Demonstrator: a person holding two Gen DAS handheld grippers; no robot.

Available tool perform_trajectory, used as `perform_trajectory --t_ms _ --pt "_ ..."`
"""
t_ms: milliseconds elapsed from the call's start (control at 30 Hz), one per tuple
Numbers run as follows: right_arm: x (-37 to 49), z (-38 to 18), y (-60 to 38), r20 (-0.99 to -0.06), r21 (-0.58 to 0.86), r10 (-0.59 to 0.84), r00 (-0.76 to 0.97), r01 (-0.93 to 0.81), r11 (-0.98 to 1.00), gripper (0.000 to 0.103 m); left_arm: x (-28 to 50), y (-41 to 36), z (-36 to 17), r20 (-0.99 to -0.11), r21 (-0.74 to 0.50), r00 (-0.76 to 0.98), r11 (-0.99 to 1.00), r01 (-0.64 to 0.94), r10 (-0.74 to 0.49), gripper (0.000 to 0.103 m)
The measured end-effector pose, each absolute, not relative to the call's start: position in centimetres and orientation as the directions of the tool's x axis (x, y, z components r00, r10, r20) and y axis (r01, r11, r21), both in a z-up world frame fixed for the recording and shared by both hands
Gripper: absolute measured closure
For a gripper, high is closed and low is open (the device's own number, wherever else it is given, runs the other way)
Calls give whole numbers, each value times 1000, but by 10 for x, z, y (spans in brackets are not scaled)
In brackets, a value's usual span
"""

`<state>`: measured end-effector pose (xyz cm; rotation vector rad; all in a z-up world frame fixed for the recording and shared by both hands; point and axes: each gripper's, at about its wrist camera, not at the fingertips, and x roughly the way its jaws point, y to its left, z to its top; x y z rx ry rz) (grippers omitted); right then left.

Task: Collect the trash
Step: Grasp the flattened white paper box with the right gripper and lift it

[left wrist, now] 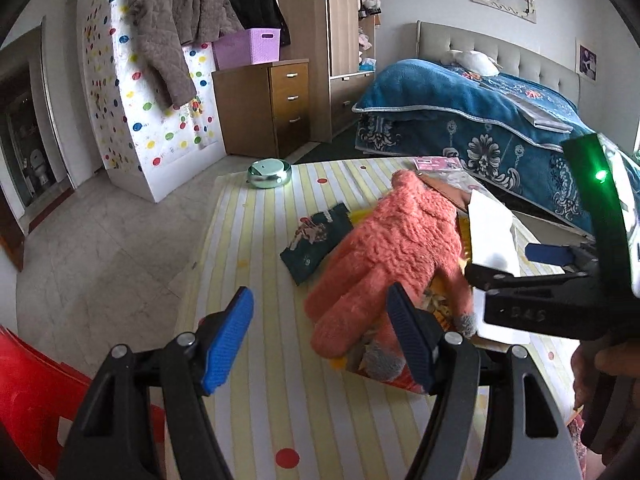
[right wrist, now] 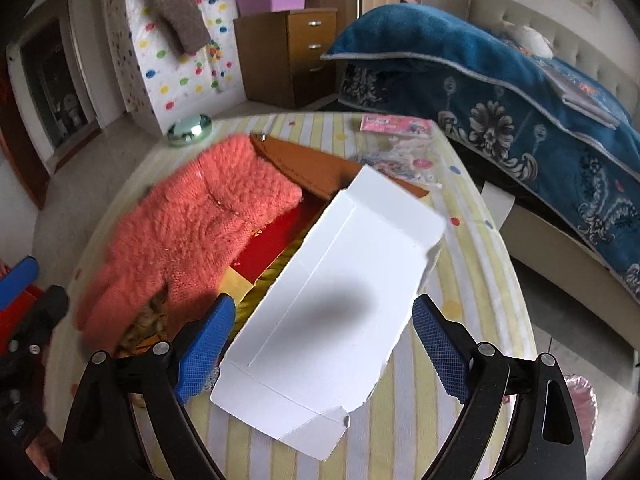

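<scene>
2 grippers hang over a messy striped table (right wrist: pixel 460 412) with trash on it.

The right gripper (right wrist: pixel 324 344) is spread wide above a flat, torn white cardboard box (right wrist: pixel 340 292), and its blue pads do not touch it. The left gripper (left wrist: pixel 320 336) is open too, with nothing held, just beside a fuzzy pink glove (left wrist: pixel 384 252). The glove lies on red and yellow wrappers (right wrist: pixel 264 256), touching the box's left side. A purple basket (left wrist: pixel 248 46) sits on the drawers; I cannot tell what is in it. A shiny green tin (left wrist: pixel 269 173) sits at the table's far edge. The front of the table has bare room.
</scene>
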<state>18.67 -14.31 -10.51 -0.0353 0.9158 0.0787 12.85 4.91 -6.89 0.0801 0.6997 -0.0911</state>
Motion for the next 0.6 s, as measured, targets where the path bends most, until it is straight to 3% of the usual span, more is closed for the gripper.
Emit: perform_trajectory --t_ms 267,600 --pt "174 -122 -169 -855 -4 10 519 -26 1000 14 124 43 -69 -657 23 749 991 134 -86 36" --pt "164 -128 -198 -819 96 86 567 -13 995 13 123 38 -71 -669 17 737 990 141 -93 35"
